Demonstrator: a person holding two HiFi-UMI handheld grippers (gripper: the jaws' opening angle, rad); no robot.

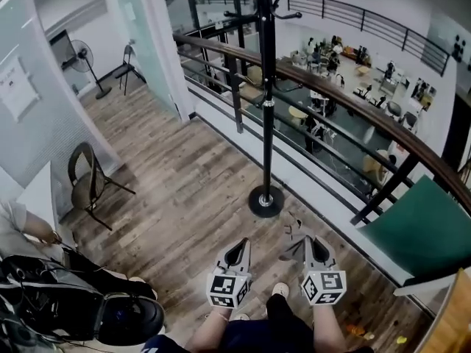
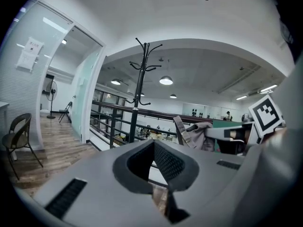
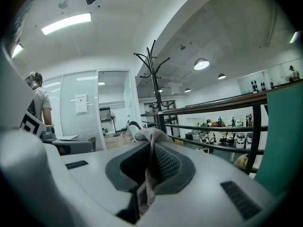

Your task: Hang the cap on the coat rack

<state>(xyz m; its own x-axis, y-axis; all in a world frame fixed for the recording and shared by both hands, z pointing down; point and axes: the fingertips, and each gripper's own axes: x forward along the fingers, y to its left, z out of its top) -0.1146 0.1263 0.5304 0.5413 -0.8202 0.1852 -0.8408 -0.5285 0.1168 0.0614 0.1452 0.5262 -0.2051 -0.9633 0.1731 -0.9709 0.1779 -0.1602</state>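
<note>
The right gripper (image 1: 315, 243), held low and nearly level in front of the person, had its jaws clamped on a grey cap (image 3: 150, 137). A fold of the fabric was pinched between the pads, and the rest was bunched over the tips and spilled toward the left. The left gripper (image 1: 237, 247) was just beside it on the left, its jaws together and empty. Both pointed at a black coat rack (image 1: 266, 87) a little farther on, which stood upright on a round base (image 1: 266, 201) with curved hooks at its top. The cap was in the gripper, well apart from those hooks. The floor (image 1: 176, 168) was grey-brown wood plank, running away toward the far left. Just beyond the rack, a dark metal railing (image 1: 346, 134) with a brown wooden handrail crossed from far left to near right. A green panel (image 1: 427, 230) stood against it on the right. Past the railing lay a lower hall with desks and small figures. On the left rose a glass partition (image 1: 140, 35) and a frosted wall bearing a paper notice (image 1: 16, 87). A standing fan (image 1: 85, 57) and a dark chair (image 1: 129, 61) were at the far end. Nearer, a folding chair (image 1: 88, 179) with a tan seat stood by the left wall. At the near left, a person in a light top (image 1: 18, 226) was beside a heap of dark bags (image 1: 125, 318). The ceiling was white, with round hanging lamps.
</note>
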